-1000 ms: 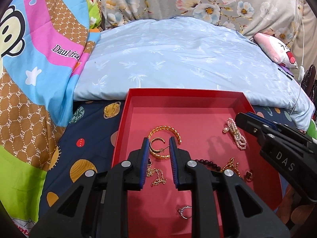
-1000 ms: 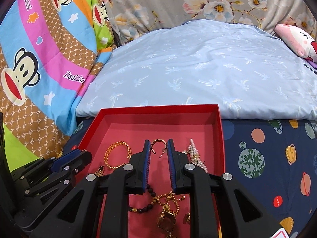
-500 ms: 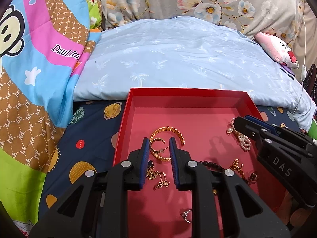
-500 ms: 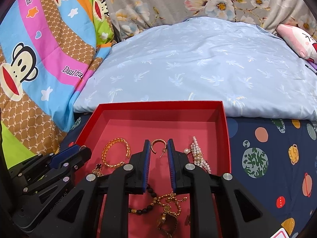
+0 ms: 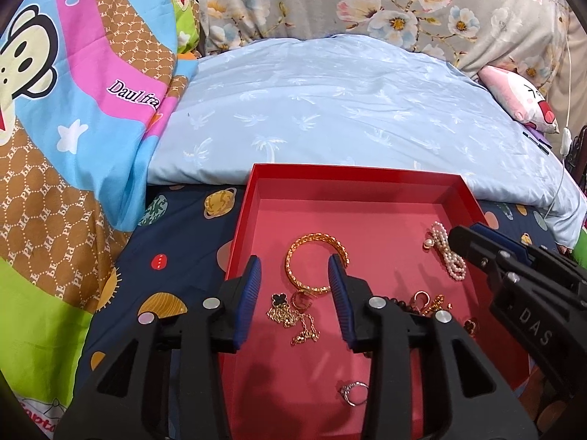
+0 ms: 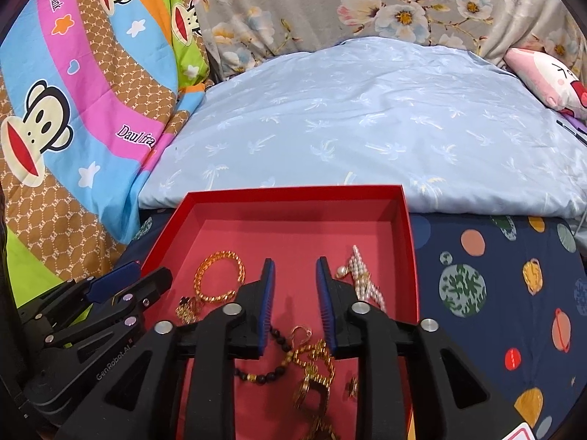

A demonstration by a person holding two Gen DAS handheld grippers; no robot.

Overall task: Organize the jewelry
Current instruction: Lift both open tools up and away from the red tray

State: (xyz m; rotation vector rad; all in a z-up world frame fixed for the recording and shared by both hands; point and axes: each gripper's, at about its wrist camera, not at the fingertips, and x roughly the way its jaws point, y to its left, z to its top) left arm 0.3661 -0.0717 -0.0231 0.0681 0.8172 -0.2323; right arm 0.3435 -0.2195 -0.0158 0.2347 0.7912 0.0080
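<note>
Inside the red tray (image 5: pixel 253 198), jewelry (gold bangle (image 5: pixel 316 261), pearl strand (image 5: pixel 449 256)) is left unsorted; both grippers (image 5: pixel 294 291) (image 6: pixel 294 299) are spread, empty.

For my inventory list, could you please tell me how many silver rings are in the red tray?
1: the silver ring lies alone on the red tray floor at its near end, between the left gripper's arms. Others may hide beneath the grippers.

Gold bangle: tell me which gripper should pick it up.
Left. The left gripper is open with the gold bangle between its fingers; the right gripper sits beside it.
</note>
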